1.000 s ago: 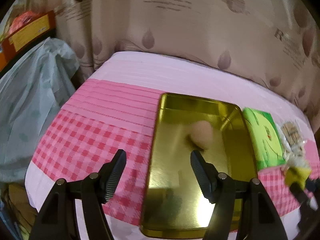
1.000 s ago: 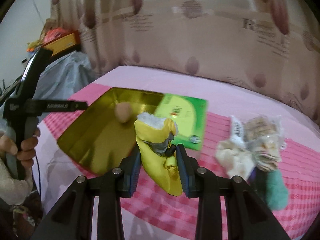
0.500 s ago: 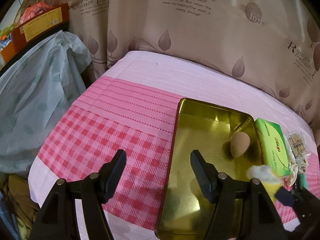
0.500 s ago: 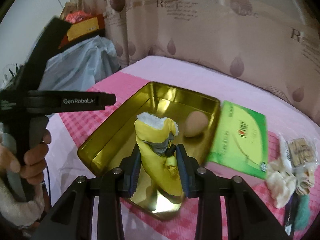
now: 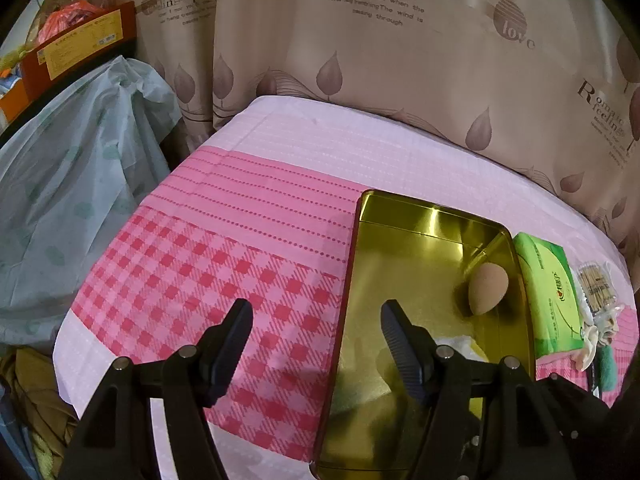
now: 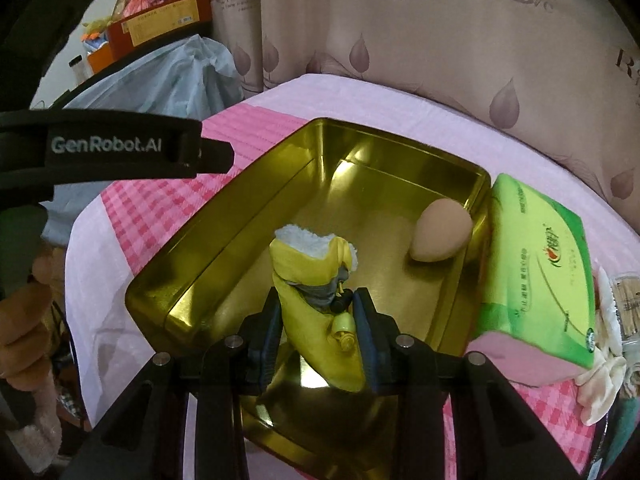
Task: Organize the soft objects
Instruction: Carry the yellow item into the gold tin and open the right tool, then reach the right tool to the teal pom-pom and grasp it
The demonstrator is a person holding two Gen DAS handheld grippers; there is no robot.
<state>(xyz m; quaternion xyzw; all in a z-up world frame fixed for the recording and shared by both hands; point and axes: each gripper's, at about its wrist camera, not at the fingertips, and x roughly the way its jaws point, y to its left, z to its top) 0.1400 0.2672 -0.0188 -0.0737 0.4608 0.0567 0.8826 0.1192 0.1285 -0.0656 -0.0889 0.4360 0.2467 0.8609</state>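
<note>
My right gripper (image 6: 318,298) holds a yellow plush toy (image 6: 316,320) with a white fluffy top, low inside the gold tin tray (image 6: 224,240). Its jaws are opening, and the pads still touch the toy's sides. A beige egg-shaped sponge (image 6: 440,232) lies in the tray's far right corner. My left gripper (image 5: 317,312) stands open with nothing in it. It hovers over the left rim of the tray (image 5: 400,248), one finger over the pink cloth. The sponge (image 5: 488,288) and the toy's white top (image 5: 456,342) show in the left wrist view.
A green tissue pack (image 6: 536,264) lies against the tray's right side. Beyond it are a bag of small sticks (image 5: 596,284) and a white fabric piece (image 6: 604,384). A pale blue plastic bag (image 5: 72,184) bulges at the table's left. A curtain hangs behind. A hand (image 6: 24,336) holds the left gripper.
The right gripper has carried the yellow toy left from above the checked cloth and down into the tray. The left gripper stays open, now nearer the tray's left rim.
</note>
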